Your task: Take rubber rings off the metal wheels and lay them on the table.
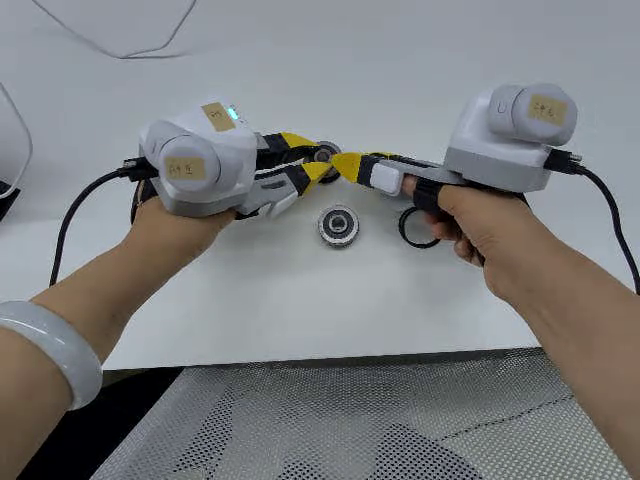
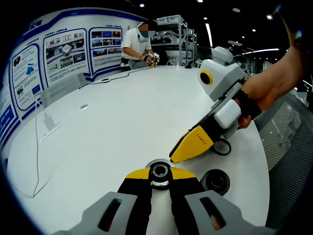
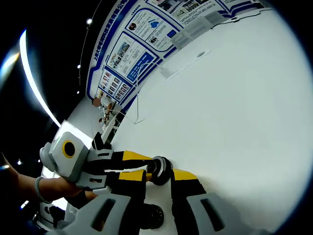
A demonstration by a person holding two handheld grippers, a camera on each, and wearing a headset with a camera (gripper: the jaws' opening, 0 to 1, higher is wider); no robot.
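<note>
one wheel [image 1: 324,153] in left claw [image 2: 160,171], clenched | right claw [image 1: 349,166] at its rim, cannot tell | second wheel [image 1: 338,225] nearer table [image 1: 300,320] edge

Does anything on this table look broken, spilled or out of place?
Nothing stands out. One wheel lies flat on the table, and a loose ring lies flat beside it, near the right hand. The left gripper holds a second wheel, with the right gripper close to it.
</note>
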